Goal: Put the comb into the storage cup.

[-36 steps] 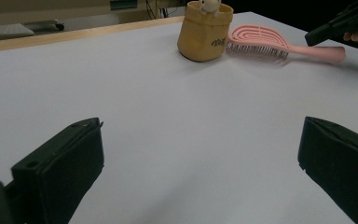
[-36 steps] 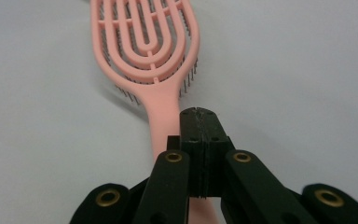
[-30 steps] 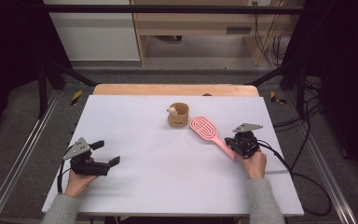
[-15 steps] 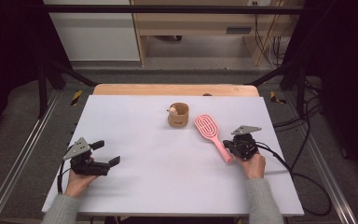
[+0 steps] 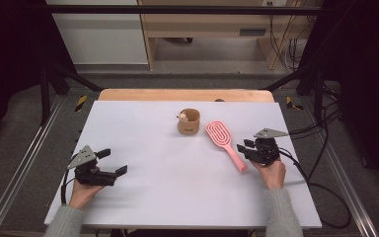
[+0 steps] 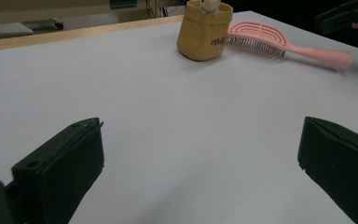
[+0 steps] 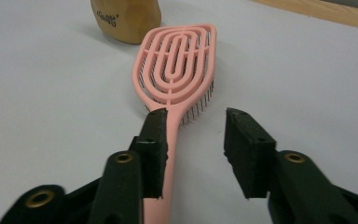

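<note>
since a second ago the brush [image 5: 225, 143] slid right with the right gripper [image 5: 250, 146]. left gripper [image 6: 200, 172] view: jaws wide, cup [image 6: 204, 30] far ahead. right gripper view: jaws parted, handle beside one; likely releasing, retreat next.

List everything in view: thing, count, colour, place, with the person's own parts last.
table: one, white top with a wooden far edge, centre.
cup: one, tan, far centre of the table, a small pale figure at its rim.
hairbrush: one, pink, lying bristles down right of the cup.
left gripper: one, black, near left, jaws wide open over bare table.
right gripper: one, black, right side, jaws open around the hairbrush handle.
hands: two, one holding each gripper.
</note>
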{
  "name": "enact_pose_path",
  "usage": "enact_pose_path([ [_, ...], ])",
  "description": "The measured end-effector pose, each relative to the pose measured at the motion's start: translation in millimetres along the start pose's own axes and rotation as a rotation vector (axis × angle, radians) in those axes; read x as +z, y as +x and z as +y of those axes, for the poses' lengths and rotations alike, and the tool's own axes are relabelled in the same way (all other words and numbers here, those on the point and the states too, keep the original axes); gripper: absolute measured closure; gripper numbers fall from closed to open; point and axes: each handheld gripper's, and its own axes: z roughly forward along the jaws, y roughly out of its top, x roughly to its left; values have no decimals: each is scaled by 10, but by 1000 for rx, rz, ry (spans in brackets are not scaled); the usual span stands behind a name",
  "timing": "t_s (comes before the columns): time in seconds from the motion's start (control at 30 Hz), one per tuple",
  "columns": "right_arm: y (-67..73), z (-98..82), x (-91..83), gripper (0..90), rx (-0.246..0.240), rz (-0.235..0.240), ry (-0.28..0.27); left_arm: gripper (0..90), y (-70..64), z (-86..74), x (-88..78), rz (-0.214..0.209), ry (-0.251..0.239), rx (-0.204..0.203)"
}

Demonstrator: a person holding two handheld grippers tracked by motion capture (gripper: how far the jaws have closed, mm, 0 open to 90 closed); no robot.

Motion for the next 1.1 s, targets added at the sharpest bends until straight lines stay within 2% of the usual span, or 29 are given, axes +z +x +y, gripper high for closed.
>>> enact_pose_path([
  [0.23, -11, 18, -43, 344, 13, -5, -41, 1, 1, 1, 0, 0, -1, 0],
  [0.27, -14, 26, -50, 271, 25, -9, -49, 1, 0, 1, 0, 0, 0, 0],
  [0.3, -14, 26, -50, 271, 25, -9, -49, 1, 0, 1, 0, -1, 0, 1],
  [0.33, -15, 32, -61, 203, 30, -19, -46, 1, 0, 1, 1, -1, 0, 0],
  [0.37, -15, 32, -61, 203, 30, -19, -46, 1, 0, 1, 1, -1, 1, 0],
  [0.47, 12, 58, -62, 101, 8, -54, -20, 0, 2, 0, 0, -1, 0, 0],
  [0.5, 43, 77, -54, 53, -20, -74, -4, 1, 2, 0, 0, -1, 0, 0],
  [0.7, 75, 112, -32, 3, -21, -78, 27, 0, 2, 1, 0, -1, 0, 0],
  [0.97, 120, 154, -51, 3, -44, -101, 9, 1, 1, -1, 5, -2, 2, 0],
  [1.03, 130, 159, -50, 5, -44, -105, 5, 0, 1, -1, 5, -1, 1, -1],
  [1.1, 141, 188, -41, 6, -24, -94, 4, 1, 2, -1, 4, -2, 2, -1],
])
